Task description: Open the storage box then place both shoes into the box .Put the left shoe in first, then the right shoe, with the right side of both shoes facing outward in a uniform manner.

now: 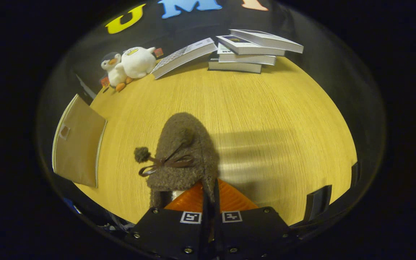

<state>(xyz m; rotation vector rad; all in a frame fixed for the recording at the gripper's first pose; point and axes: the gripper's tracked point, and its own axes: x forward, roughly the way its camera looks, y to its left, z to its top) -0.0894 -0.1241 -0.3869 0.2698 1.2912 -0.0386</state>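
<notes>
The gripper (211, 196) pinched the brown fuzzy shoe's (184, 151) collar edge between nearly closed orange fingers (190, 200), hiding its heel, while the beige storage box (76, 146) lay partly cut off.

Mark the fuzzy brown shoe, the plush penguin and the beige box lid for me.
Fuzzy brown shoe (184, 144): gripper view, toe top; orange fingers (193, 200) pinch its rim.
White plush penguin (137, 61): gripper view, belly.
Beige fabric box lid (78, 144): gripper view, flat panel.

Your gripper camera is looking forward and down over its fingers (211, 202), sitting close above the table (265, 108), facing the booth wall.
</notes>
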